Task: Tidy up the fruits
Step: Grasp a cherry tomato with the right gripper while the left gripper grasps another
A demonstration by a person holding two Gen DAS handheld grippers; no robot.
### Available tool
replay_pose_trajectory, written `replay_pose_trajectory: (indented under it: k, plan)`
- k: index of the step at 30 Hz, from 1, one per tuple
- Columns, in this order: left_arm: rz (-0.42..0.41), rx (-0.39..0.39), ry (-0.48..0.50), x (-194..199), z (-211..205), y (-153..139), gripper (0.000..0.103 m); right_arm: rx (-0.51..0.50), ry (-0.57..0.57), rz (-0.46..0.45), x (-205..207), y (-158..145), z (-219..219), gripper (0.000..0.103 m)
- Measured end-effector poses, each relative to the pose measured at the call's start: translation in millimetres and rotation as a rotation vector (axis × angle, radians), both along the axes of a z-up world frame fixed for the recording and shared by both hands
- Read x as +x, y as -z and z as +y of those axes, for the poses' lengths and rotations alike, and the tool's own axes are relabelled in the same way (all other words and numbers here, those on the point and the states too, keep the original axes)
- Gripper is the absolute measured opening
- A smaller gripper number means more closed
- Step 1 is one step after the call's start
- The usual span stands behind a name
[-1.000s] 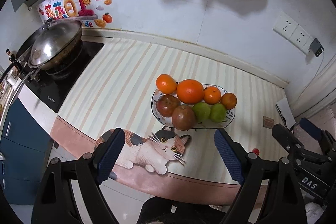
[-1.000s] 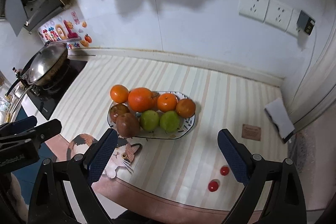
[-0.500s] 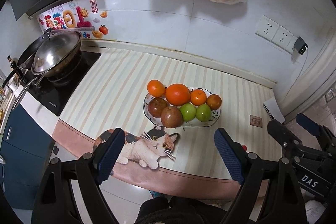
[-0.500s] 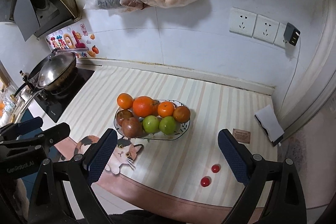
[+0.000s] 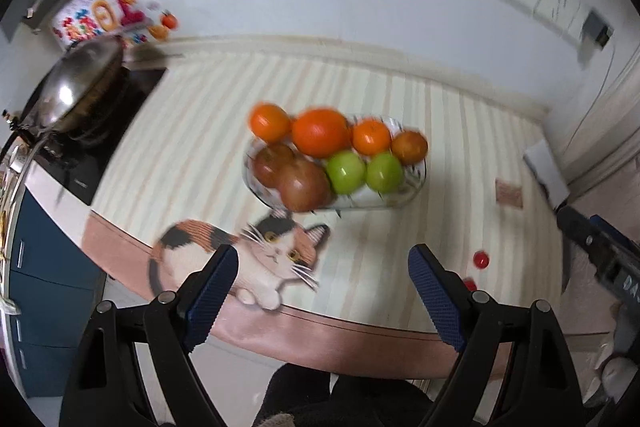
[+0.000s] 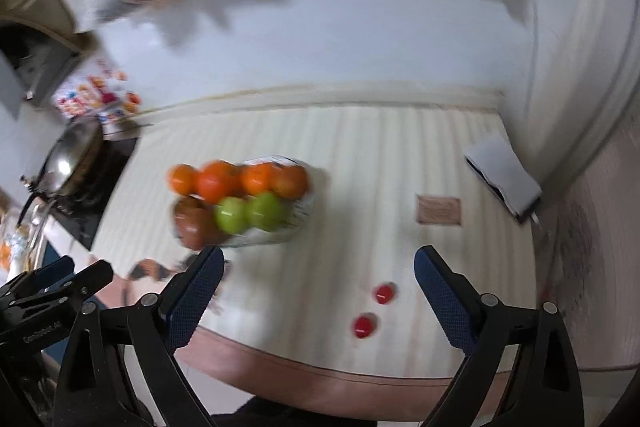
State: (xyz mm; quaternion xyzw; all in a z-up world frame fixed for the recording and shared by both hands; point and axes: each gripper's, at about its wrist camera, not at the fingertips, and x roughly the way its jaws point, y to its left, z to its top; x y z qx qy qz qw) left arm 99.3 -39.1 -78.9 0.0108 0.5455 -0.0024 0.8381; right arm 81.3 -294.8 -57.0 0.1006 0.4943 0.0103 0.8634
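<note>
Both views are blurred. The left gripper [image 5: 322,281] hangs above the near edge of the striped worktop [image 5: 200,131], its jaws spread wide and holding nothing. The right gripper [image 6: 319,285] hangs likewise, jaws wide apart and empty.

In the left view the glass dish [image 5: 414,187] sits at 12 o'clock from the left gripper, piled with four oranges [image 5: 320,133] along the back, two green apples [image 5: 346,171] and two dark red fruits [image 5: 302,185] in front. Two small red tomatoes [image 6: 384,294] lie loose on the worktop, well apart from the dish, at about 1 o'clock between the right gripper's jaws. A cat picture [image 5: 260,255] marks the worktop's near edge. A wok [image 5: 76,87] stands at 10 o'clock.
</note>
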Motion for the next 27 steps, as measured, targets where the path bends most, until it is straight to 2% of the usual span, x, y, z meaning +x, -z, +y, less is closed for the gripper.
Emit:
replay_pose_trajectory:
  k: [2,7,13,16,18,20,23,27]
  plan:
    - [0.043,0.007,0.021,6.6,-15.8,20.4,0.087,-0.001,0.025,0.055,9.5,30.3,-18.8,0.078]
    - [0.154,0.046,0.077,20.9,-56.9,73.8,0.087,0.071,0.051,0.194,28.9,112.8,-50.5,0.053]
    - [0.292,0.091,0.120,29.5,-90.6,135.5,0.087,0.072,0.027,0.288,31.7,178.4,-48.7,0.048]
    - [0.336,0.103,0.124,30.2,-98.8,154.2,0.087,0.087,0.021,0.307,31.5,198.0,-46.0,0.045]
    - [0.355,0.105,0.127,29.1,-102.5,161.3,0.087,0.078,0.011,0.315,31.0,205.7,-42.2,0.039]
    - [0.369,0.095,0.137,27.1,-107.1,164.4,0.087,0.058,-0.002,0.314,29.5,211.6,-38.2,0.029]
    - [0.385,0.070,0.170,22.5,-118.4,165.0,0.087,0.046,-0.002,0.289,25.2,207.0,-39.6,0.028]
    - [0.408,0.044,0.249,13.9,-147.2,169.2,0.087,0.059,0.062,0.256,13.9,192.6,-63.3,0.028]
